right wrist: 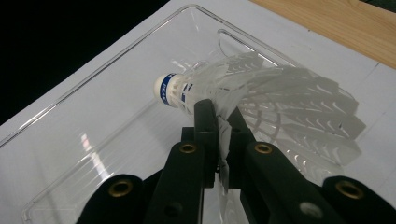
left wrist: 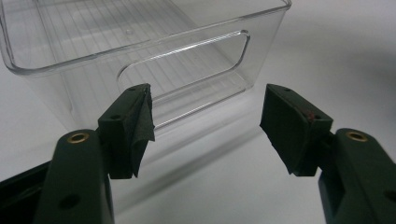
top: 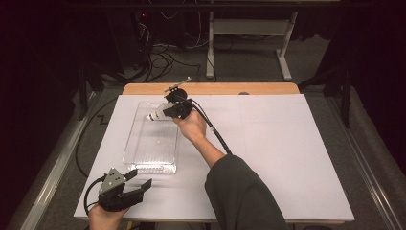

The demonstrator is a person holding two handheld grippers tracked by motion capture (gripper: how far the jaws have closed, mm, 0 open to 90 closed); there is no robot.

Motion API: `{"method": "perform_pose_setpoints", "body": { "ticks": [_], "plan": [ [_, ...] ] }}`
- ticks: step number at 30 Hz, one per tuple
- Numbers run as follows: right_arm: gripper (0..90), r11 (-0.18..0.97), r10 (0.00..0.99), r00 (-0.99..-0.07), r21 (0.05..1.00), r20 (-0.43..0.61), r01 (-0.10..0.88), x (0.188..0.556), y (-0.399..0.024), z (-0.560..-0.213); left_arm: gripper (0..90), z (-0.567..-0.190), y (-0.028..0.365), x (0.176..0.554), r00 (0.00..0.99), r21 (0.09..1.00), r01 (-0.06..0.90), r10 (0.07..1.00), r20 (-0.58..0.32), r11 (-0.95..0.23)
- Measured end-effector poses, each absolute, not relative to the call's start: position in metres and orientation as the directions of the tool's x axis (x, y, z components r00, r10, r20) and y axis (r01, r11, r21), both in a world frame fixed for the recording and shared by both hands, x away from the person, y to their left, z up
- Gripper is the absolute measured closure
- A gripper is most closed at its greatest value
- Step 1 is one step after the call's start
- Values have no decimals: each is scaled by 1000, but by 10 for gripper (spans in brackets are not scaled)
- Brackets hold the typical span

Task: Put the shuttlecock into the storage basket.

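One white shuttlecock (right wrist: pixel 261 98) is pinched by its feather skirt between the closed jaws of the right gripper (right wrist: pixel 219 126) and held over the far end of the clear plastic bin (top: pixel 139 160) (cork tip pointing left). The left gripper (left wrist: pixel 205 126) is spread wide, empty, just before the bin's near wall.

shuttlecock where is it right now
The shuttlecock is pinched by its skirt in the right gripper, above the far end of the clear plastic bin.
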State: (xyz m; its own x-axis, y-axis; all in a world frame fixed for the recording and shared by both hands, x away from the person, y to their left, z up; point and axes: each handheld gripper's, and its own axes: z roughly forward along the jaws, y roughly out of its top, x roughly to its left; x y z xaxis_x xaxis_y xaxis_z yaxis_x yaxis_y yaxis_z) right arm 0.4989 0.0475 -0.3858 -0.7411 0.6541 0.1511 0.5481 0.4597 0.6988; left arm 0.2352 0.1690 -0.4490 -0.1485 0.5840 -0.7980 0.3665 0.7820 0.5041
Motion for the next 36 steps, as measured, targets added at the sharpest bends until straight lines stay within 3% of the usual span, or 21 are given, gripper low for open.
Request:
{"method": "perform_pose_setpoints", "body": {
  "ticks": [36],
  "plan": [
    [888, 501, 666, -730, 631, 157, 593, 510, 87, -413, 356, -448, 169, 233, -130, 510, 376, 589, -798, 774]
  ]
}}
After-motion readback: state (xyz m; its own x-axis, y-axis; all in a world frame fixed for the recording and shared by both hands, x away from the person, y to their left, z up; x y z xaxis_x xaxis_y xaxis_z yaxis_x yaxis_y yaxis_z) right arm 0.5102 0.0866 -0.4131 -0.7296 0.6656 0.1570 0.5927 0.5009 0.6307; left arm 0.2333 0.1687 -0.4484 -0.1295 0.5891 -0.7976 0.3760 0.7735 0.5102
